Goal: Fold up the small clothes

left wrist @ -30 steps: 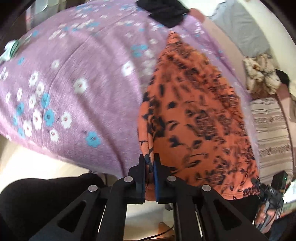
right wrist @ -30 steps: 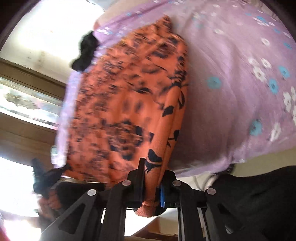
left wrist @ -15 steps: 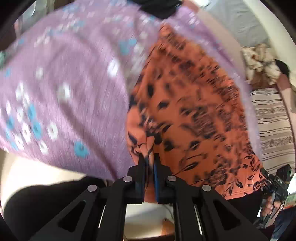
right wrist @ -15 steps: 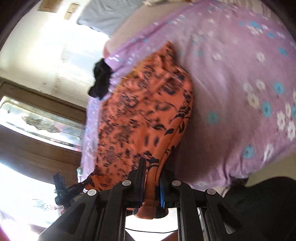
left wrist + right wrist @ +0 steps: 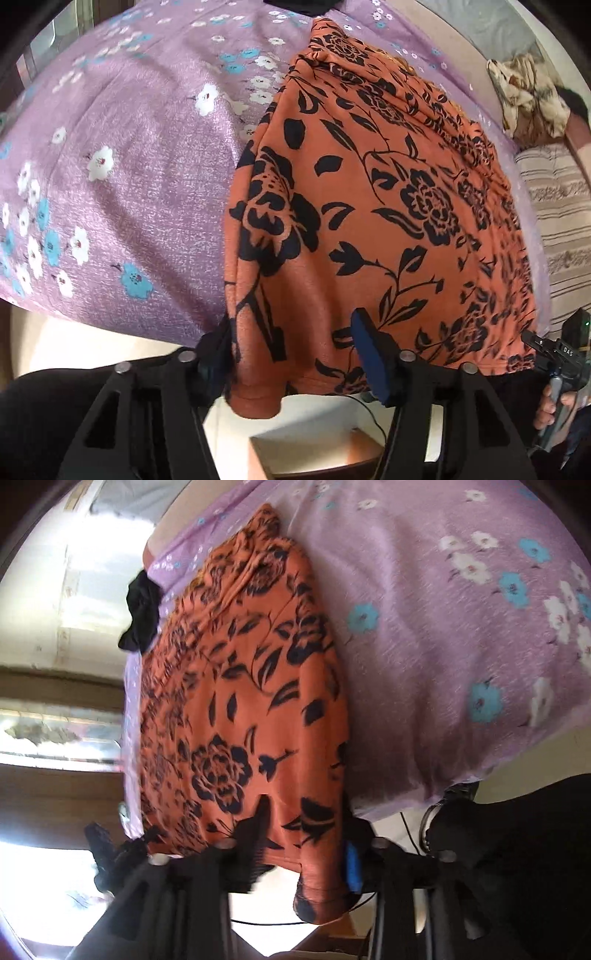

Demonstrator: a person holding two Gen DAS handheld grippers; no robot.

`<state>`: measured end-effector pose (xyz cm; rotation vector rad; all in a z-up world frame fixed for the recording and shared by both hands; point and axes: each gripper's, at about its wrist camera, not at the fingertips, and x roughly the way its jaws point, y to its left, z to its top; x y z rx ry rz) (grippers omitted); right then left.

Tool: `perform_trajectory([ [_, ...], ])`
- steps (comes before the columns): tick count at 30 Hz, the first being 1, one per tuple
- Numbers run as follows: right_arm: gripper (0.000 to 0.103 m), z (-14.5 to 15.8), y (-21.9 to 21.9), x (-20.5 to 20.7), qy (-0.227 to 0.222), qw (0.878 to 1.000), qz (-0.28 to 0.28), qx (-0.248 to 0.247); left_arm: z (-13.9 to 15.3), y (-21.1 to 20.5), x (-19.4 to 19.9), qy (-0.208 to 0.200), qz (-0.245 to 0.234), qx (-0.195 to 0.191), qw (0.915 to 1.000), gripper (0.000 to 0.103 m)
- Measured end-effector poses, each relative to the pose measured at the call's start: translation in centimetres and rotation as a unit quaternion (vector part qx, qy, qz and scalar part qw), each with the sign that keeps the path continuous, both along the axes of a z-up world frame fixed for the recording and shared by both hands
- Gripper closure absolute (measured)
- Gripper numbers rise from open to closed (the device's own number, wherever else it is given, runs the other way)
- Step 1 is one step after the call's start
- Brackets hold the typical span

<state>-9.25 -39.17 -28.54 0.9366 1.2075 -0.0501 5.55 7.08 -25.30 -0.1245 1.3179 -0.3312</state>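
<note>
An orange garment with a black flower print (image 5: 369, 206) lies spread on the purple flowered bedsheet (image 5: 140, 184), and its near hem hangs over the bed's edge. My left gripper (image 5: 291, 358) is at the hem's left corner. Its jaws are opening and stand apart, with the loose hem between them and the pads not pressing it. In the right wrist view the same garment (image 5: 236, 709) lies on the sheet (image 5: 461, 646). My right gripper (image 5: 303, 842) is at the hem's right corner, its jaws also opening around the drooping corner without pinching it.
A black cloth (image 5: 299, 5) lies at the bed's far end. A folded striped piece (image 5: 554, 221), a crumpled cream patterned piece (image 5: 528, 92) and a grey one (image 5: 480, 22) lie to the right. The person's dark-clothed lap (image 5: 517, 849) is close below the bed's edge.
Both grippers were shut on the garment's near hem and now stand open around it. Both came down, and the garment settled flatter on the sheet.
</note>
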Motion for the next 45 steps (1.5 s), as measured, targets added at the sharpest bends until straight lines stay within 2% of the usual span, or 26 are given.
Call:
perform_trajectory([
  [1,0.052,-0.3,0.5,0.2,0.003,1.0,0.007,-0.007,0.1,0.0,-0.1,-0.005,-0.001,0.008,1.0,0.063],
  [2,0.072,0.0,0.8,0.3,-0.01,1.0,0.017,-0.012,0.2,0.1,-0.1,-0.005,-0.002,0.006,1.0,0.079],
  [3,0.081,0.4,1.1,0.4,-0.021,0.999,0.026,-0.02,0.4,0.6,0.0,-0.004,-0.001,-0.009,1.0,0.092],
  [5,0.093,1.6,1.5,0.6,-0.045,0.998,0.034,-0.042,0.9,1.1,0.0,-0.003,0.001,-0.03,0.9996,0.094],
  [7,0.094,3.2,1.5,0.5,-0.065,0.996,0.042,-0.05,2.0,1.1,-0.1,-0.016,-0.012,-0.037,0.9991,0.094],
  [9,0.094,4.8,1.1,0.4,-0.085,0.995,0.043,-0.04,3.6,1.0,-0.1,-0.025,-0.025,-0.07,0.9969,0.094],
  [13,0.094,8.4,-0.5,0.4,-0.134,0.99,0.03,-0.026,7.7,1.5,1.1,-0.066,-0.04,-0.121,0.9896,0.095],
  [17,0.094,11.9,-2.2,0.8,-0.195,0.981,0.008,-0.015,11.5,2.4,3.8,-0.088,-0.035,-0.171,0.9806,0.095],
  [21,0.094,14.1,-3.6,2.3,-0.236,0.972,-0.016,-0.008,13.7,3.0,6.6,-0.106,-0.028,-0.191,0.9755,0.095],
  [25,0.095,15.7,-5.3,4.9,-0.263,0.964,-0.042,-0.014,14.5,3.4,10.5,-0.106,-0.008,-0.208,0.9723,0.095],
  [30,0.095,16.6,-9.1,10.8,-0.274,0.957,-0.089,-0.031,14.6,2.8,17.3,-0.093,0.021,-0.202,0.9748,0.095],
  [34,0.095,15.7,-12.2,16.8,-0.268,0.956,-0.107,-0.043,13.3,0.5,23.5,-0.082,0.034,-0.184,0.9789,0.095],
  [37,0.095,13.3,-14.3,22.0,-0.249,0.959,-0.121,-0.053,11.3,-1.9,27.8,-0.073,0.04,-0.167,0.9825,0.095],
  [41,0.095,8.6,-17.2,27.9,-0.222,0.962,-0.148,-0.049,7.1,-4.6,33.3,-0.05,0.047,-0.141,0.9875,0.095],
  [43,0.095,5.5,-18.5,30.6,-0.207,0.966,-0.154,-0.027,4.4,-5.5,35.4,-0.029,0.059,-0.123,0.9903,0.095],
  [45,0.094,2.2,-19.5,32.6,-0.178,0.97,-0.167,0.006,1.5,-5.8,36.8,-0.008,0.079,-0.12,0.9896,0.094],
])
